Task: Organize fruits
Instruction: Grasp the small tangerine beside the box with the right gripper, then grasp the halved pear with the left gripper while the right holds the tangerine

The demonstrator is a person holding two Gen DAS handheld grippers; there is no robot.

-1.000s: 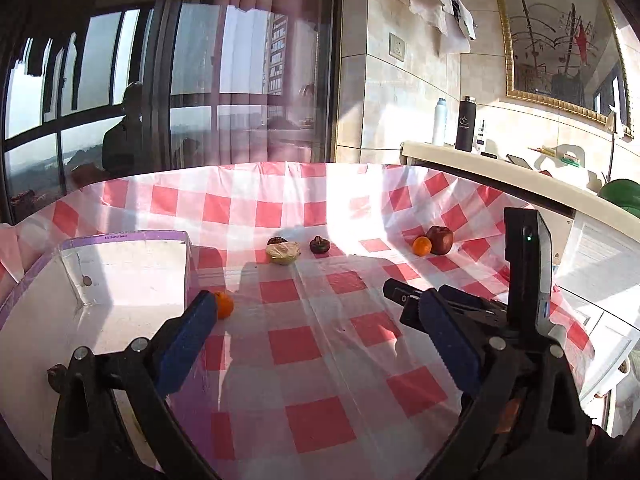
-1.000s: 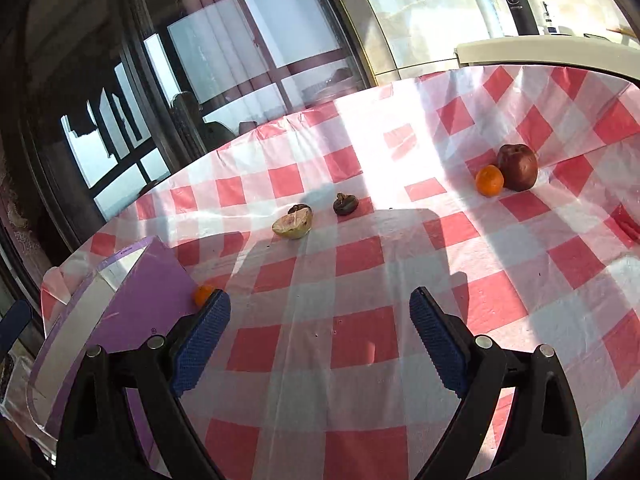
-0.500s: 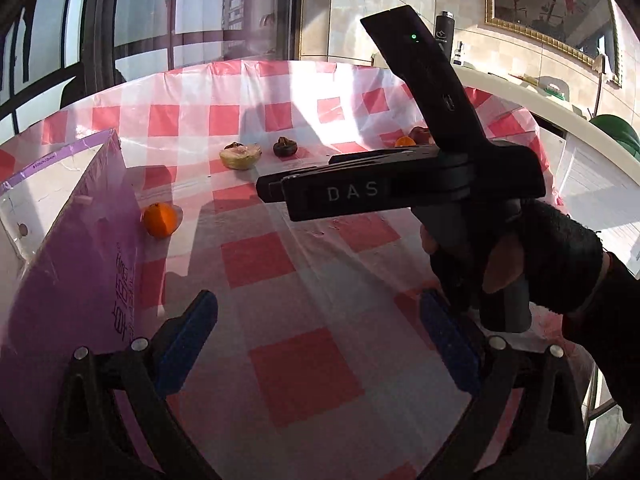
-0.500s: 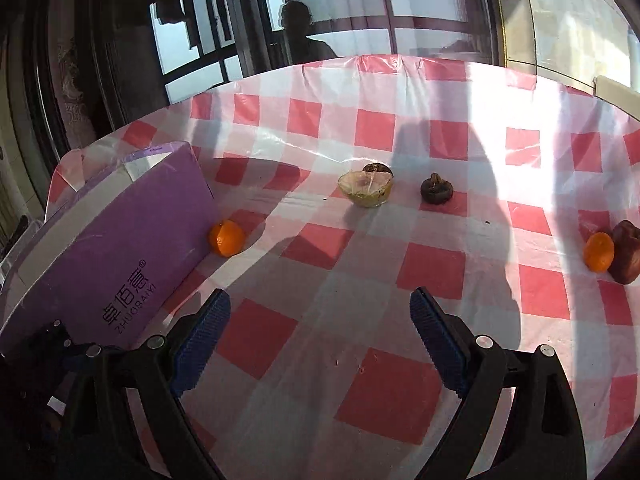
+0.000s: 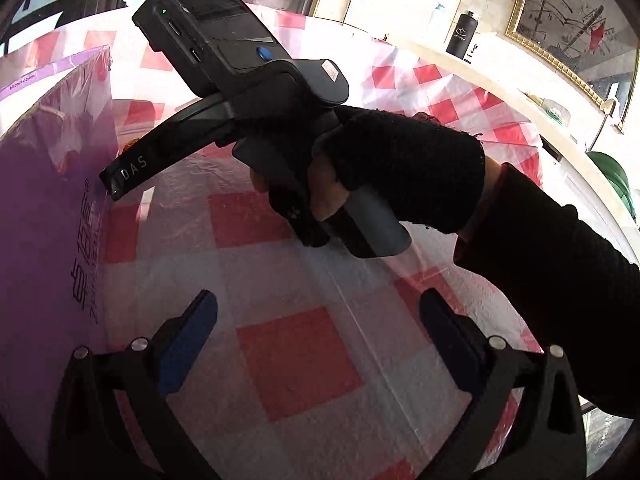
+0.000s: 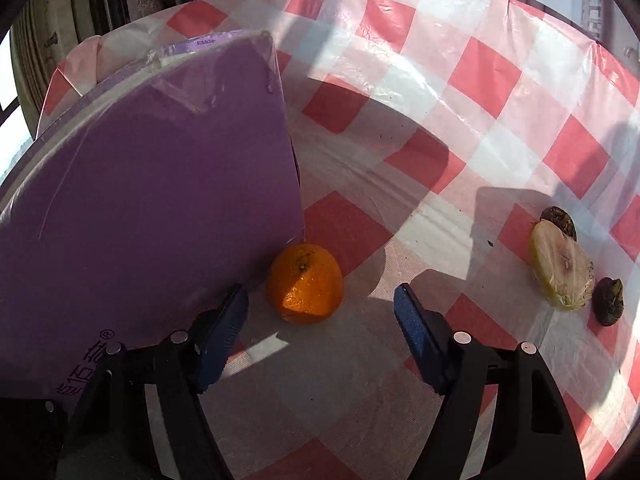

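An orange mandarin [image 6: 305,283] lies on the red-and-white checked tablecloth [image 6: 472,128], right against the purple box [image 6: 148,208]. My right gripper [image 6: 322,304] is open and empty, its blue pads just short of the mandarin on either side. A cut pale fruit half [image 6: 562,270] and two dark mangosteens [image 6: 608,300] lie to the right. My left gripper [image 5: 320,312] is open and empty above the cloth. In the left wrist view the right gripper's black body [image 5: 248,92] and the gloved hand [image 5: 404,172] fill the middle; the purple box [image 5: 48,208] is at the left.
A counter with a black bottle [image 5: 462,34] and a framed picture [image 5: 568,24] runs along the right wall. Dark window frames stand behind the table. The table edge drops off at the far right.
My right gripper has swung left and moved down close to the mandarin by the purple box. The left gripper has turned so the right hand and tool now cross its view.
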